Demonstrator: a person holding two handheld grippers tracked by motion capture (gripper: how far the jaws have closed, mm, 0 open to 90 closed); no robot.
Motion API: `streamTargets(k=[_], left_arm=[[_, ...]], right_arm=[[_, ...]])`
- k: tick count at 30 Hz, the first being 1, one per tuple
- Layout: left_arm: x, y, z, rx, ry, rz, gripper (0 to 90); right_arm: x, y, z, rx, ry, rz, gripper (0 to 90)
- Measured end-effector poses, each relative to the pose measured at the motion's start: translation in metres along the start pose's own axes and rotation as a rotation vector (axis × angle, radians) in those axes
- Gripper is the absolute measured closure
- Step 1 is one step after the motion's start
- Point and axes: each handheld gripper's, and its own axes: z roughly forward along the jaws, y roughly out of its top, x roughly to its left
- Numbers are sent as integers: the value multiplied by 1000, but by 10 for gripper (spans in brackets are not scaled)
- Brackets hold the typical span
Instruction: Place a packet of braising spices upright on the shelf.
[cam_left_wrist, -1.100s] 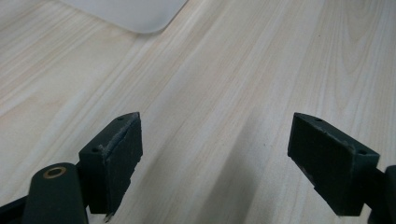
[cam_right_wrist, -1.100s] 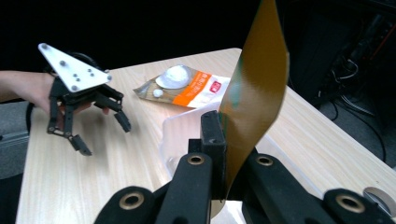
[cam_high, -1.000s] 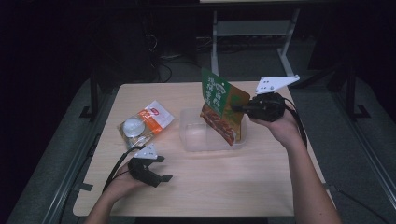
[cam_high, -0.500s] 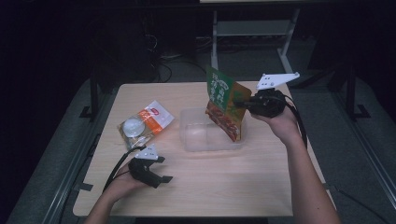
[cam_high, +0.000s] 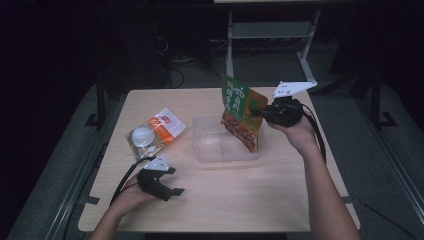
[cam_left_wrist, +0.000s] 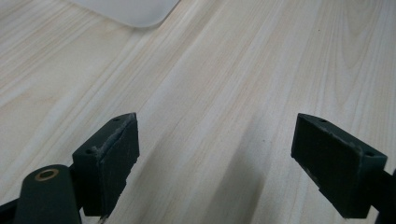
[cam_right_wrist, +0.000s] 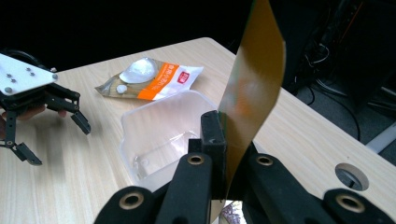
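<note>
A green and orange snack bag (cam_high: 242, 117) hangs upright over the right end of a clear plastic container (cam_high: 215, 145). My right gripper (cam_high: 260, 114) is shut on the bag's right edge. In the right gripper view the bag (cam_right_wrist: 252, 93) stands edge-on, pinched between the jaws of the right gripper (cam_right_wrist: 222, 126), with the empty container (cam_right_wrist: 154, 135) beyond it. My left gripper (cam_high: 176, 181) rests on the table near the front left, open with nothing between its fingers. The left gripper view shows the left gripper (cam_left_wrist: 215, 154) with its jaws wide apart over bare wood.
An orange and white packet (cam_high: 157, 131) with a round white piece lies left of the container, also the packet (cam_right_wrist: 154, 77) in the right gripper view. The wooden table (cam_high: 280, 200) has a cable hole (cam_right_wrist: 351, 176) near its right side. Dark floor and a metal frame lie behind.
The snack bag has shifted slightly to the right over the container and turned a little in the right gripper. The left gripper has stayed in place.
</note>
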Motion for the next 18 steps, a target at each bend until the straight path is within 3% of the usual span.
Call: streamTargets(k=[18], left_arm=[[0, 0, 0, 6, -1, 4, 148]], right_arm=[[1, -6, 15, 7, 1, 7, 900]])
